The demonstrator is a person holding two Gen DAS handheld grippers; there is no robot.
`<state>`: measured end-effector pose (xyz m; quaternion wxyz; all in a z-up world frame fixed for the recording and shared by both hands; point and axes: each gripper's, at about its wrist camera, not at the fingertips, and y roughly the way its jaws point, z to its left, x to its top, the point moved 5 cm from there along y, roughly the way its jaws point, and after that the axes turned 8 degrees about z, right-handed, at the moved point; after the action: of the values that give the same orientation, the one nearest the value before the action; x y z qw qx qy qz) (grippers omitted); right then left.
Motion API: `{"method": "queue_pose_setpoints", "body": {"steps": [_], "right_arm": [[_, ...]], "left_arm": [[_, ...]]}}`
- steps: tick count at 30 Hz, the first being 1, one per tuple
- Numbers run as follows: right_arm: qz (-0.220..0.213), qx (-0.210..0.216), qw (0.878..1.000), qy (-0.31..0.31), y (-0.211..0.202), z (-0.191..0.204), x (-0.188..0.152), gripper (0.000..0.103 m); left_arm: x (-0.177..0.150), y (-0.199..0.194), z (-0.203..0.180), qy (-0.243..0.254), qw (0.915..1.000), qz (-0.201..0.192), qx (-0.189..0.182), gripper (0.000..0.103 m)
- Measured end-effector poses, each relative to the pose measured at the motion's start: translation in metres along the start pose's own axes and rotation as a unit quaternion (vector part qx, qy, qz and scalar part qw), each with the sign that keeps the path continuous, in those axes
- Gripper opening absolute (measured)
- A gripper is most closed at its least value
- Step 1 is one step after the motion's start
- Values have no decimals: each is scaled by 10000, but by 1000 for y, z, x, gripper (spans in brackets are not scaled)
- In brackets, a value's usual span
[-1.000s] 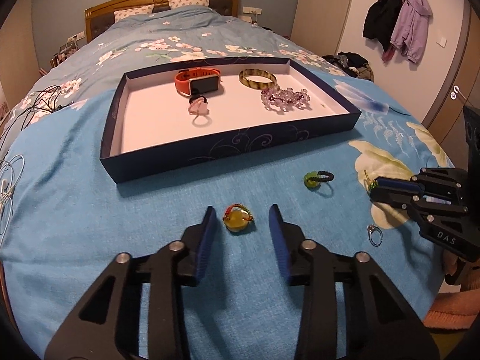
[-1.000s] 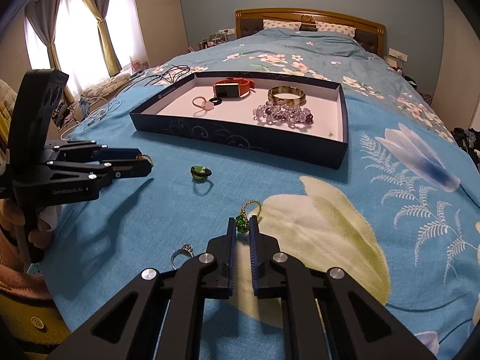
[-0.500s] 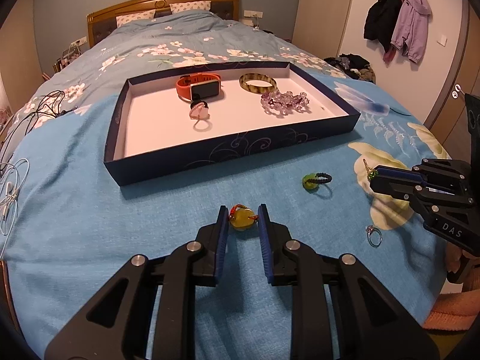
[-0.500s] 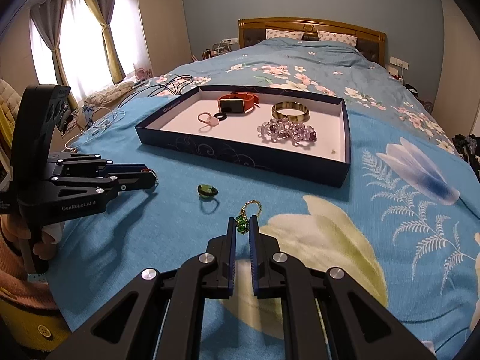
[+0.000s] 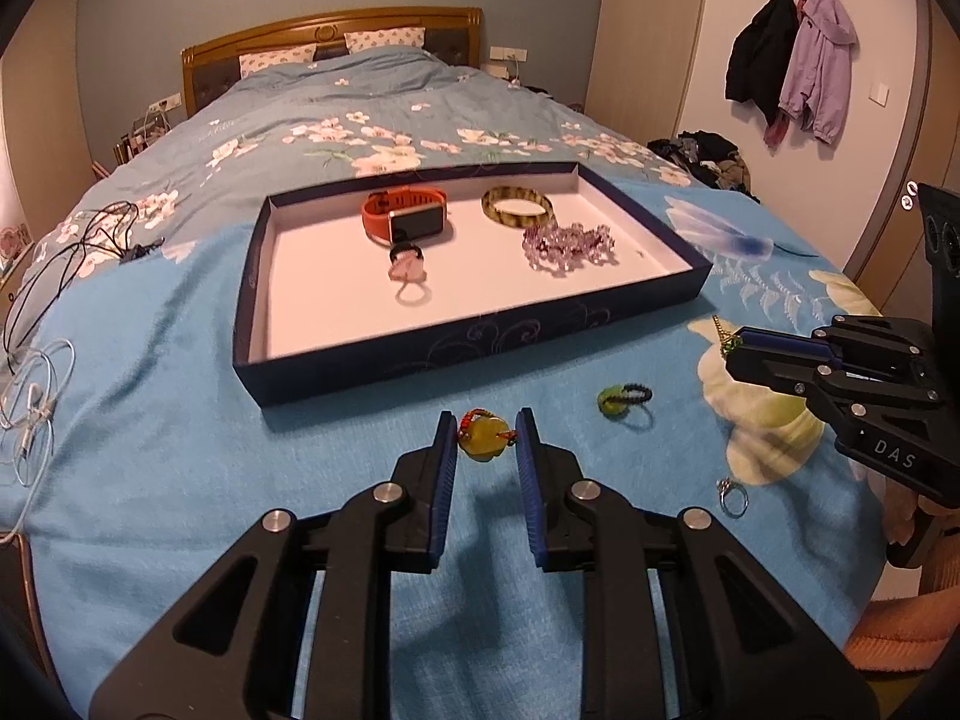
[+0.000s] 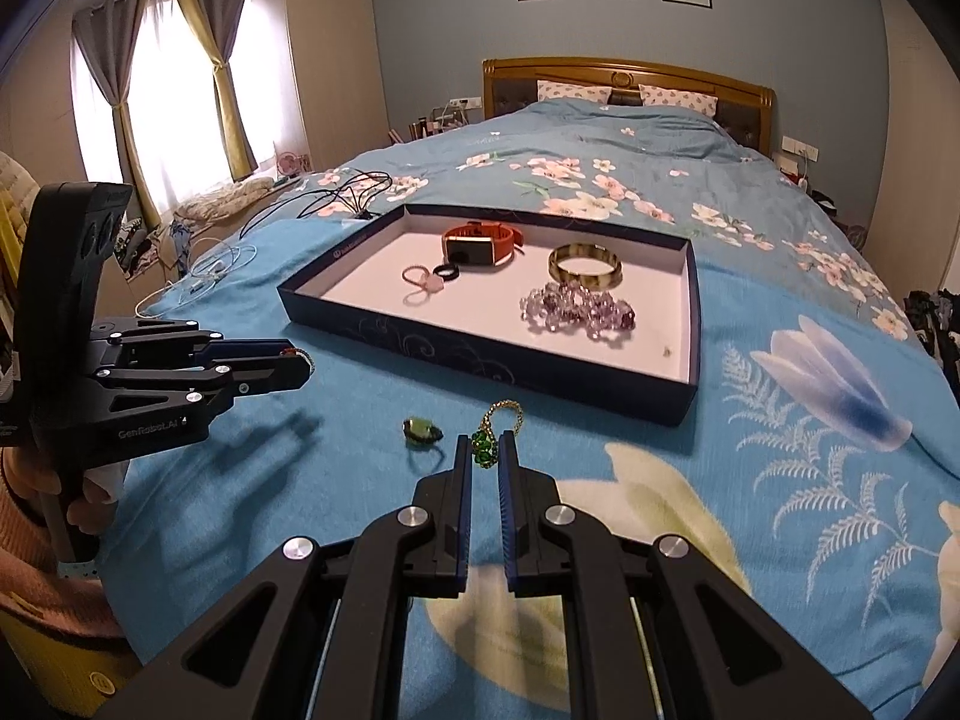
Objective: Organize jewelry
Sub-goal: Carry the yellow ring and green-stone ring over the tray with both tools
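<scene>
Together, both hand-held grippers angled down over the bed (image 5: 150,420), short of the tray (image 5: 468,354). The left hand-held gripper (image 5: 485,433) had just been closing and pinched the yellow pendant (image 5: 483,432) between its pads. The right hand-held gripper (image 6: 485,450) was clamped narrow on the green charm (image 6: 482,449), its gold chain (image 6: 503,411) looping forward. A green ring (image 5: 618,401) and a silver ring (image 5: 732,495) lay on the bedspread between them.

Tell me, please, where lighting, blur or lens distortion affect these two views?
Left wrist view: fisheye bends the door frame, corners vignette dark, and the tray looks slightly motion-soft. Right wrist view: the window is blown out white, and the left hand-held gripper casts a soft shadow on the bedspread.
</scene>
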<state>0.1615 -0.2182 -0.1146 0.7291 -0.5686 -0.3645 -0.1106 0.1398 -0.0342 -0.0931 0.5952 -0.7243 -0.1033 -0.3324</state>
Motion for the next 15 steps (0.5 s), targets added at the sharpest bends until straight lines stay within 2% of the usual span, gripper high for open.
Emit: {"method": "queue_pose_setpoints", "body": {"steps": [15], "right_arm": [[-158,-59,9998,-89,1,-3,22,7]], "left_arm": [[20,-12,0,29,9994,-321,106,20]]}}
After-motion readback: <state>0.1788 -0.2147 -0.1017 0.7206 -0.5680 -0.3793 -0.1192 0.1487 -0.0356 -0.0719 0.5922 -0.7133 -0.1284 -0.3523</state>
